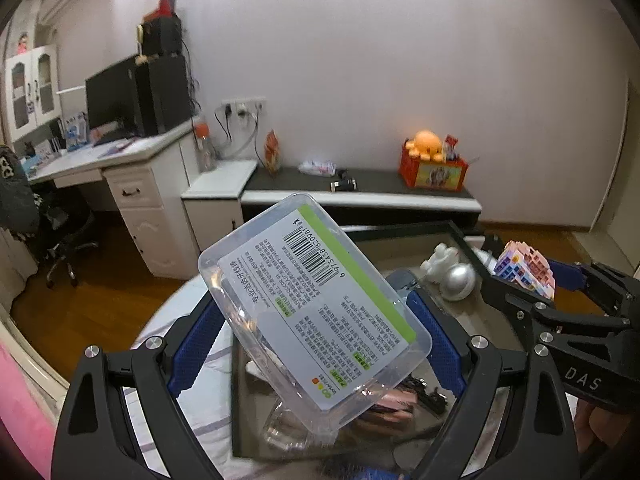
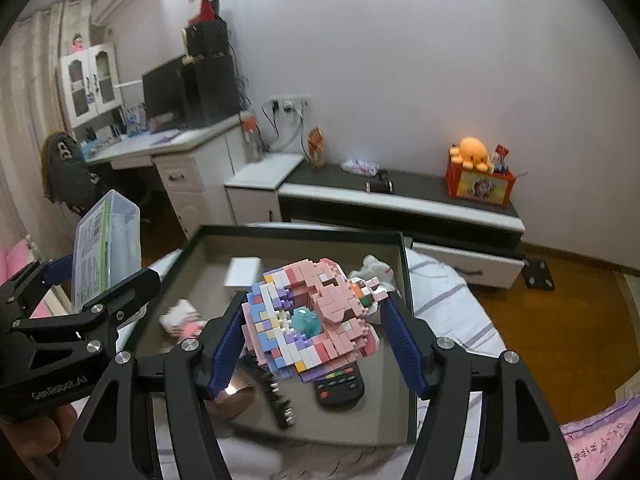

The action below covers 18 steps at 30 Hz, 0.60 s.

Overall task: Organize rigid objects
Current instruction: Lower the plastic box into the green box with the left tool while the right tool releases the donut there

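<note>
My left gripper [image 1: 316, 332] is shut on a clear plastic box [image 1: 316, 308] with a white and green barcode label, held tilted above the tray [image 1: 456, 236]. The box also shows at the left of the right wrist view [image 2: 106, 248]. My right gripper [image 2: 314, 324] is shut on a pink, white and purple brick figure [image 2: 316, 316], held above the dark-rimmed tray [image 2: 304, 234]. The figure shows at the right of the left wrist view [image 1: 524, 268], in the other gripper.
The tray sits on a striped bedsheet [image 2: 448, 292] and holds a black remote [image 2: 340, 386], a hairbrush [image 2: 276, 396], a white box [image 2: 244, 272], a small pink-and-white toy [image 2: 182, 320], a white figurine [image 1: 440, 260] and a silver ball [image 1: 458, 282]. A low bench [image 2: 400, 200] and desk [image 2: 172, 148] stand behind.
</note>
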{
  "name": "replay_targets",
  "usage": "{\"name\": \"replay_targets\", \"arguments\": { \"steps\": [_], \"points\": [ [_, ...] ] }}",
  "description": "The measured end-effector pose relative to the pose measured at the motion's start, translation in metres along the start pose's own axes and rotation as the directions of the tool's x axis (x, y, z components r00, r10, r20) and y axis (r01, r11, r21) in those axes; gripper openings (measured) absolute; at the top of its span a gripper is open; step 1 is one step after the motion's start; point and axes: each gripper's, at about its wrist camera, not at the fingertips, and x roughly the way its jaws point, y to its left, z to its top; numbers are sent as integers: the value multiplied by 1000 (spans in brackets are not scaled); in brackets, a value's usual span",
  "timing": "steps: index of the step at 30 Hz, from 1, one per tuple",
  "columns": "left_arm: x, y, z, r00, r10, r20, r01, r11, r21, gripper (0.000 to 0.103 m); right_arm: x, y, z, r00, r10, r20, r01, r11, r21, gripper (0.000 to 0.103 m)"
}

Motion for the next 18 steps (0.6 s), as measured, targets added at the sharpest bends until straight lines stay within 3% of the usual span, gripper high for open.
{"name": "replay_targets", "arguments": {
  "steps": [7, 18],
  "points": [
    [55, -2, -2, 997, 9, -76, -8, 1000, 17, 92, 53, -19, -3, 996, -11, -86, 13, 1000, 20, 67],
    [88, -2, -4, 986, 32, -164, -26, 999, 38, 93, 82, -22, -5, 989, -14, -148, 18, 999, 26, 68]
  ]
}}
